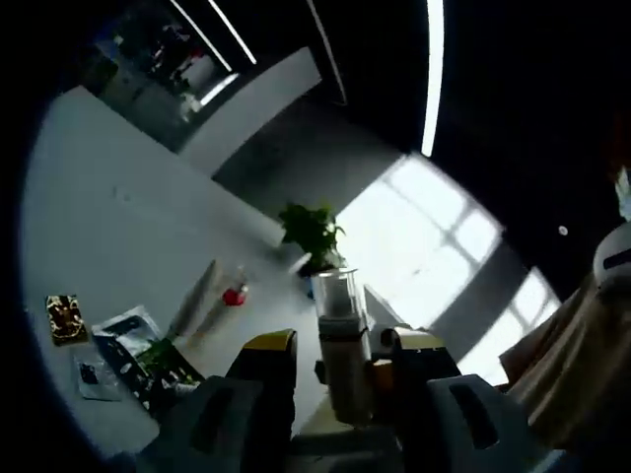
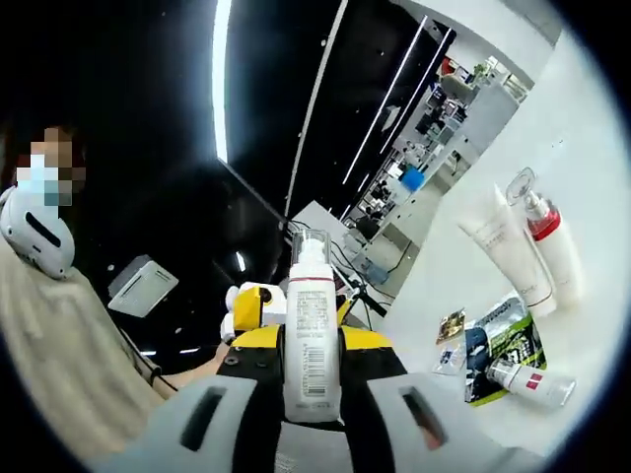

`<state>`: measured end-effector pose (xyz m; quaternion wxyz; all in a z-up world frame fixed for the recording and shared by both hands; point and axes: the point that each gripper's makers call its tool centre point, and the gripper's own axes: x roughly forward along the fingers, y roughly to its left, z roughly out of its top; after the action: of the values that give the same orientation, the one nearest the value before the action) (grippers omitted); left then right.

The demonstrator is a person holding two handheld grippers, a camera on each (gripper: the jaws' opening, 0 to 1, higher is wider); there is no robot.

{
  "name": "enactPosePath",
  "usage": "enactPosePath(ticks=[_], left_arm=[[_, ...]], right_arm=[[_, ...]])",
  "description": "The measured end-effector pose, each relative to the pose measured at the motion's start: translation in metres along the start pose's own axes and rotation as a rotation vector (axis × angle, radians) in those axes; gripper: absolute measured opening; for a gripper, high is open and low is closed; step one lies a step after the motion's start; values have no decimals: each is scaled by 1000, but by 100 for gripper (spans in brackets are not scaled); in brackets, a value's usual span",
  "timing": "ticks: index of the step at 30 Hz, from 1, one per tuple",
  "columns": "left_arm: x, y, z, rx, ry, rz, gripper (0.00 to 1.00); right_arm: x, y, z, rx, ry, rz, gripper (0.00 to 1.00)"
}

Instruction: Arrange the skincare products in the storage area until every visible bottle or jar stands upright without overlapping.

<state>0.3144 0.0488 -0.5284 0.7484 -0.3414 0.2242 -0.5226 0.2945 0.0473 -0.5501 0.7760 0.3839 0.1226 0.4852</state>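
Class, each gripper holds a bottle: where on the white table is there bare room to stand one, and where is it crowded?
Bare table lies wide beyond the sachets and beside the plant. In the right gripper view it is crowded around the tubes, the sachets and the lying bottle.

Open-plan office, black ceiling with strip lights (image 2: pixel 221 79), cluttered desks (image 2: pixel 419 138) beyond the white table (image 2: pixel 592 148), potted plant (image 1: pixel 313 234) on it

In your right gripper view, tubes (image 2: pixel 513 246) at two o'clock and sachets (image 2: pixel 493 345) at four crowd the table (image 2: pixel 592 148); beyond them it seems open.
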Motion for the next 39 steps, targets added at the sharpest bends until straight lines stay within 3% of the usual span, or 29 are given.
enactPosePath(ticks=[7,18,23,27,30,32,36,39], left_arm=[[4,-9,-3,16,39,-35,35],[8,-23,-7,31,69,-87,20],[10,-25,-11,55,99,-82,20],[13,-19,-15,142,140,-13,19],[15,-12,-19,229,179,45,18],[16,-4,-19,319,217,96,18],[18,-10,-13,342,215,77,18],[17,-7,-9,459,247,101,18]], right_arm=[[2,12,0,29,-26,42,20],[1,22,0,40,-50,67,20],[-2,22,-2,47,-54,62,20],[-6,15,-3,7,-38,10,22],[-10,-1,-4,-169,1,-89,25],[-13,-3,-8,-191,33,-114,24],[-24,-10,-3,-210,30,-154,30],[-35,-15,8,-264,41,-202,33]])
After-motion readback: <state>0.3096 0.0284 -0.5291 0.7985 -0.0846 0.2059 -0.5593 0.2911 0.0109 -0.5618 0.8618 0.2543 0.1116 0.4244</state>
